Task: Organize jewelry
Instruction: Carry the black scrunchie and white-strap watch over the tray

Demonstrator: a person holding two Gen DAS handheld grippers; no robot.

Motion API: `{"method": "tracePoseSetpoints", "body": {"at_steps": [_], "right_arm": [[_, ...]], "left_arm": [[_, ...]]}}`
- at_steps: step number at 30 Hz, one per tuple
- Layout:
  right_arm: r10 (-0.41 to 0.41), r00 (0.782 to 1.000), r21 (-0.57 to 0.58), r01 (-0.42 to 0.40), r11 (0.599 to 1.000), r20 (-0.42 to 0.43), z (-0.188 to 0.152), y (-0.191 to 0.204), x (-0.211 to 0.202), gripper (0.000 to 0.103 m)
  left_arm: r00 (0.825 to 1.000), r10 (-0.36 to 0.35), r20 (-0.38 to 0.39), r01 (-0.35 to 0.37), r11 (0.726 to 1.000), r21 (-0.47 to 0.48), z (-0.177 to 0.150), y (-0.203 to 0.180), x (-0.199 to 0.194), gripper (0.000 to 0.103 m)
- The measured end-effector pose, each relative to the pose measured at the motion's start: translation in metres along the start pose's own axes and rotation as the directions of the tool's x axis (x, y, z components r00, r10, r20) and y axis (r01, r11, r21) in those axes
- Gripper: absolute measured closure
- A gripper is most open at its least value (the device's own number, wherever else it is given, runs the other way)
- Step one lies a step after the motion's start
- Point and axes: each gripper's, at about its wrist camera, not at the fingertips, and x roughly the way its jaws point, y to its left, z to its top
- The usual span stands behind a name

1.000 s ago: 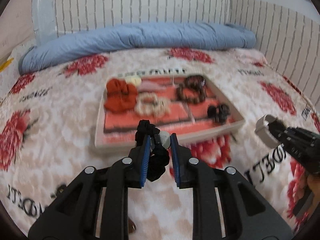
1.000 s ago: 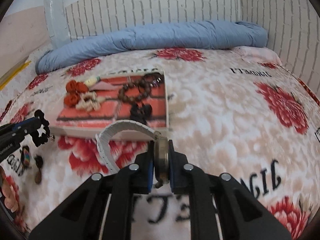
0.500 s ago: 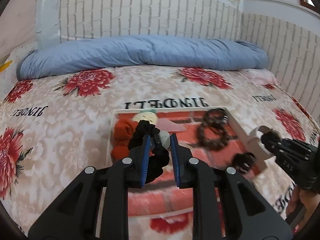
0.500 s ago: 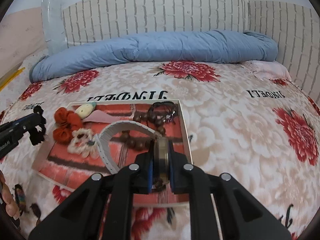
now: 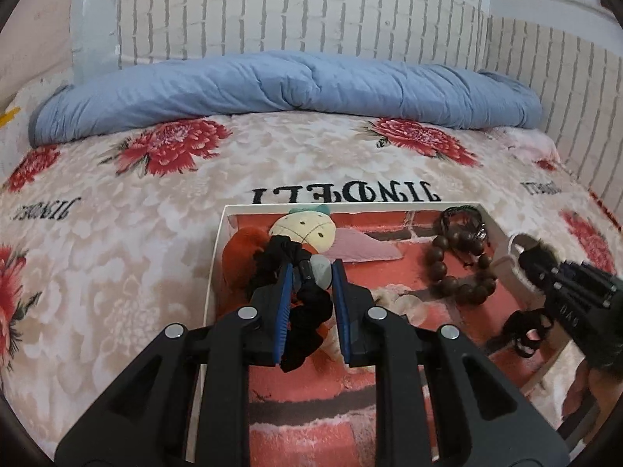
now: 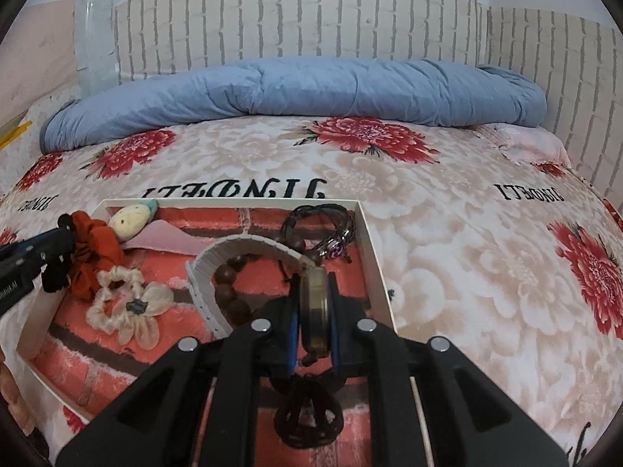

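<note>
A white-rimmed tray (image 5: pixel 218 257) with a red brick-pattern lining lies on the bed; it also shows in the right wrist view (image 6: pixel 375 268). My left gripper (image 5: pixel 309 268) is shut on a black scrunchie (image 5: pixel 307 311) over the tray's left part. My right gripper (image 6: pixel 315 307) is shut on a watch (image 6: pixel 313 307) with a white strap (image 6: pixel 241 243), held over the tray's right half. In the tray lie an orange scrunchie (image 6: pixel 97 245), a cream flower scrunchie (image 6: pixel 128 307), a wooden bead bracelet (image 5: pixel 463 268), a black cord bracelet (image 6: pixel 323 225) and a pineapple clip (image 5: pixel 303 229).
A rolled blue quilt (image 5: pixel 280 89) lies along the brick-pattern headboard wall. The flowered bedspread (image 6: pixel 467 272) surrounds the tray. A black hair tie (image 5: pixel 525 330) lies at the tray's near right, and a pink cloth piece (image 5: pixel 362 247) by the pineapple clip.
Both grippers have moved forward from the bedspread to over the tray, each still holding its item. The tray now looks closer and larger in both views.
</note>
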Motion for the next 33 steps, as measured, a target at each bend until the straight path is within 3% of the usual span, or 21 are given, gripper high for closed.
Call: {"method": "tracePoseSetpoints", "body": {"at_steps": [33], "right_arm": [[0.008,0.998,-0.028,-0.010,1.000,-0.063,-0.014,0.005,0.030,0.090]], "left_arm": [[0.998,0.058,-0.025,-0.057,0.997,0.050,-0.018,-0.005,0.028,0.082]]}}
